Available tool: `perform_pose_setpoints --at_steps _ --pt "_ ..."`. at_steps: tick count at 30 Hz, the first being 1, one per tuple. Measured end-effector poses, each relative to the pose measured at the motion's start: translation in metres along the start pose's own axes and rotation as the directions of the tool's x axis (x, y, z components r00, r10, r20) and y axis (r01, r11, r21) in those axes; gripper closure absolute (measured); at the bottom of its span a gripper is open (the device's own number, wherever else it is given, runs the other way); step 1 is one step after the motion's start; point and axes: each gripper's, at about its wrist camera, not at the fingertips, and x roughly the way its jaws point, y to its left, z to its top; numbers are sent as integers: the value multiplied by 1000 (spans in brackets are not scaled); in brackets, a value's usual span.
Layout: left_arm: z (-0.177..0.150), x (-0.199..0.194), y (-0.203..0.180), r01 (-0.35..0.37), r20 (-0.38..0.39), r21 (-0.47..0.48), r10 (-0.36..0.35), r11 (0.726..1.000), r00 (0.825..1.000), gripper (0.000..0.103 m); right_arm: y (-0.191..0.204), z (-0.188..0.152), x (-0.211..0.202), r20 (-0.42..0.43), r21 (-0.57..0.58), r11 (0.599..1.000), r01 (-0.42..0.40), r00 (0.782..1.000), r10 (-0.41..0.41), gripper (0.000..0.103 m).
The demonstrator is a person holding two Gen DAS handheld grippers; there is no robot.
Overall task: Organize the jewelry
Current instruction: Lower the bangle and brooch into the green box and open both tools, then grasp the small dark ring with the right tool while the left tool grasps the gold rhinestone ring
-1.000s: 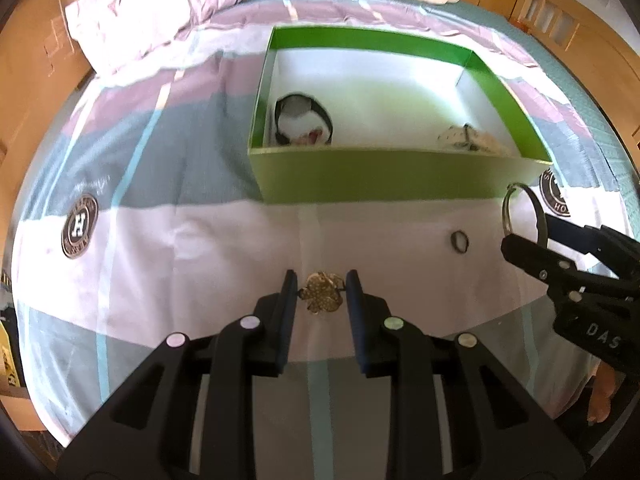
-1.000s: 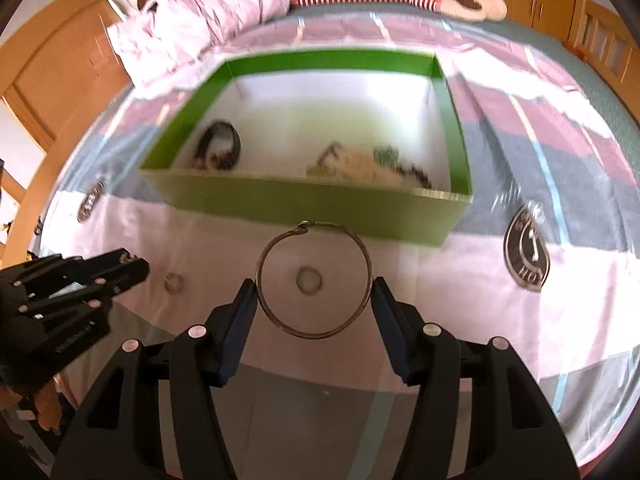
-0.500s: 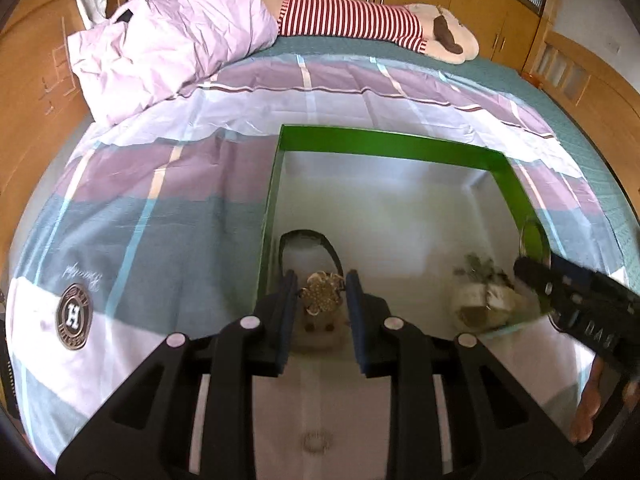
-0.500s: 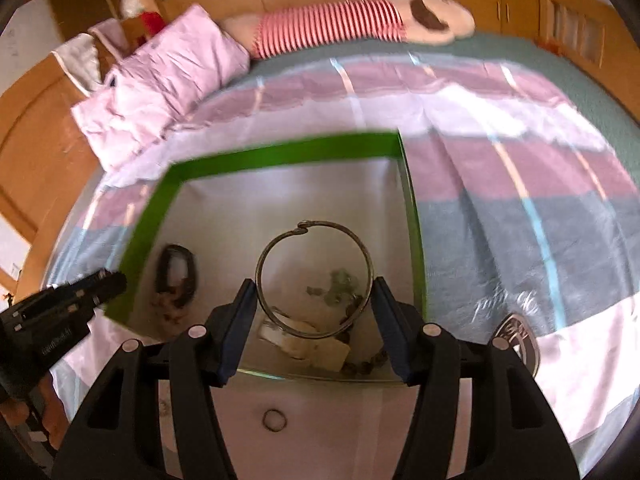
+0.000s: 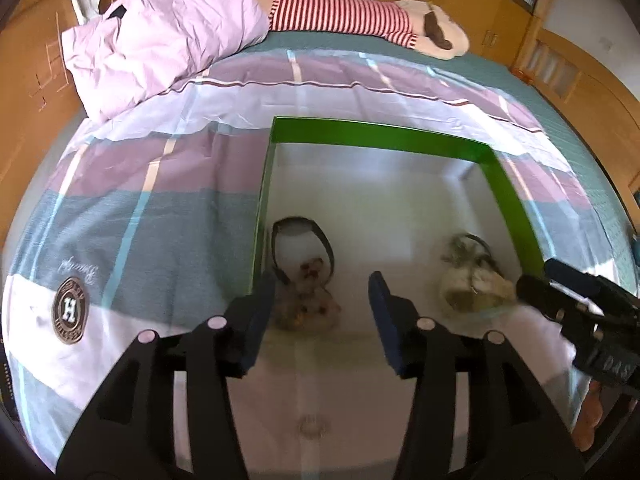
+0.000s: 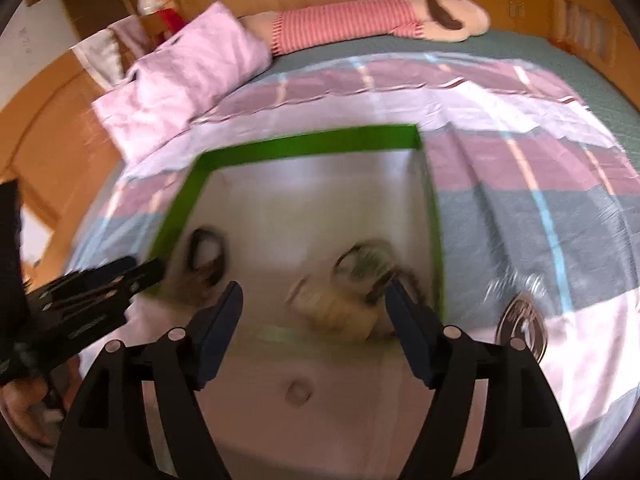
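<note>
A green box (image 5: pixel 380 132) with a white inside lies on the bed; it also shows in the right wrist view (image 6: pixel 304 144). My left gripper (image 5: pixel 322 312) is open and empty above the box's near left corner, over a gold brooch (image 5: pixel 308 308) lying by a black bracelet (image 5: pixel 302 240). My right gripper (image 6: pixel 314 308) is open and empty above the near right part, over the metal bangle (image 6: pixel 366 264) and a pile of jewelry (image 6: pixel 336 308). A small ring (image 6: pixel 297 391) lies on the sheet in front of the box.
A pink pillow (image 5: pixel 160 48) and a striped plush toy (image 5: pixel 360 16) lie at the far end of the bed. Round logo prints mark the sheet at left (image 5: pixel 71 311) and right (image 6: pixel 520 320). Wooden furniture surrounds the bed.
Both grippers opened over the box. The brooch dropped from the left gripper and the bangle from the right; both now lie inside the box.
</note>
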Motion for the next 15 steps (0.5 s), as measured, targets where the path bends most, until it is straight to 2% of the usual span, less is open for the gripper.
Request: perform_pose_setpoints --at_steps 2,4,5,8,10,13,14,15 --pt "-11 -12 0 -27 -4 16 27 1000 1000 53 11 -17 -10 -39 -39 999 -33 999 32 30" --pt "-28 -20 3 -126 -26 6 126 992 992 53 22 -32 -10 -87 -93 995 -30 996 21 30" --pt "-34 -20 5 -142 -35 4 142 990 989 53 25 -38 -9 -102 -114 993 -23 995 11 30" --pt "-57 -10 8 -142 -107 23 144 990 984 53 28 -53 9 -153 -188 981 45 985 -75 30" --pt "-69 2 9 -142 -174 25 144 990 974 52 18 -58 24 -190 -177 981 80 975 -114 30" --pt "-76 15 13 -138 -227 7 136 990 964 50 7 -61 40 -234 -131 988 84 966 -113 30" --pt "-76 17 16 -144 -234 -8 138 990 962 50 7 -61 45 -244 -126 989 82 963 -111 34" --pt "-75 19 21 -150 -243 -27 139 988 960 49 9 -61 49 -252 -129 989 78 961 -109 44"
